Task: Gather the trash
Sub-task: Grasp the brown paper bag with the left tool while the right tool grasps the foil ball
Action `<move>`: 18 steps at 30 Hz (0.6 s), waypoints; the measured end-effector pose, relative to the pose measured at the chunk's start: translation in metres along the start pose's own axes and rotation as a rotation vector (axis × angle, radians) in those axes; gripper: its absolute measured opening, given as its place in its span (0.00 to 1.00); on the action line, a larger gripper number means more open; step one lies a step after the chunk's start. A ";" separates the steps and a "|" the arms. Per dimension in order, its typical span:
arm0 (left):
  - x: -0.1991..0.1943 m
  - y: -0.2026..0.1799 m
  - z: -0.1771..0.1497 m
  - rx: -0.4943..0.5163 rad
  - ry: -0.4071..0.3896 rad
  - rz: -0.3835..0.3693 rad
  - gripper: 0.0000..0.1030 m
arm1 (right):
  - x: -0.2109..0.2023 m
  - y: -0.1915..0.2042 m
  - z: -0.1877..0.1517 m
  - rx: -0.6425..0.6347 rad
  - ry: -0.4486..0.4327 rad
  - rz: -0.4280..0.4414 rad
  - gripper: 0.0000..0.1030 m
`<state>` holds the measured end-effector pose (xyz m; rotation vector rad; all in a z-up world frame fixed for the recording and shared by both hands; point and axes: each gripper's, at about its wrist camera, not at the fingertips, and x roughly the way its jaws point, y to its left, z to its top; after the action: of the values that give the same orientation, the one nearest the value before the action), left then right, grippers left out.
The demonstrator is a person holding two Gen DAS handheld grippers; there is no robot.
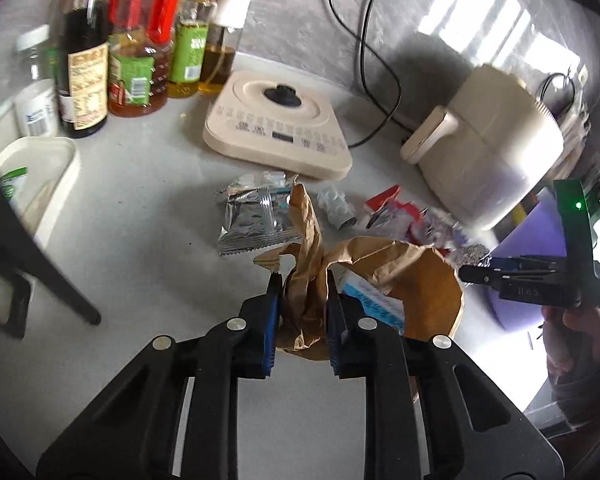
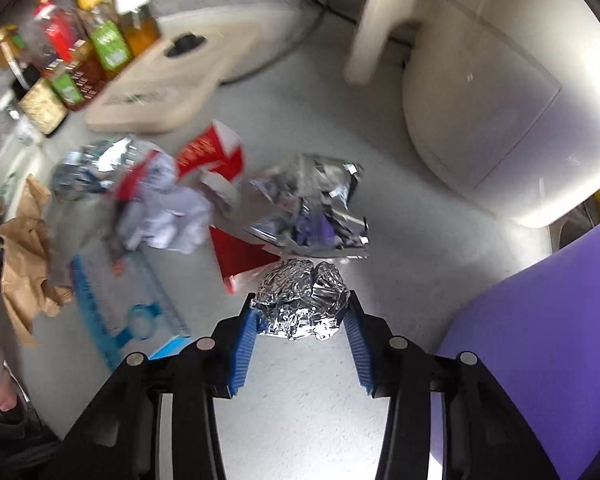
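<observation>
Our left gripper (image 1: 302, 280) pinches the crumpled paper bag (image 1: 380, 276) (contents half hidden); our right gripper (image 2: 300, 304) clamps the foil ball (image 2: 300, 304) on the counter (image 2: 300, 400); other wrappers blur.

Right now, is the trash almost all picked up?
Not yet; nothing looks binned. The left gripper pinches the brown paper bag, and the right gripper closes on a foil ball. A silver wrapper, red carton, crumpled white paper and purple foil packet still lie on the counter.
</observation>
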<state>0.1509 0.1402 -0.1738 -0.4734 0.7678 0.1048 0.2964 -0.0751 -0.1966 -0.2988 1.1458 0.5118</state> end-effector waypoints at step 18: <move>-0.072 -0.050 0.022 -0.025 -0.193 -0.001 0.22 | -0.139 0.012 -0.005 -0.127 -0.311 0.267 0.41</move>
<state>0.1260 0.1117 -0.0917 -0.4797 0.5778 0.1564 0.2417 -0.0994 -0.0707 -0.1675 0.8548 0.8384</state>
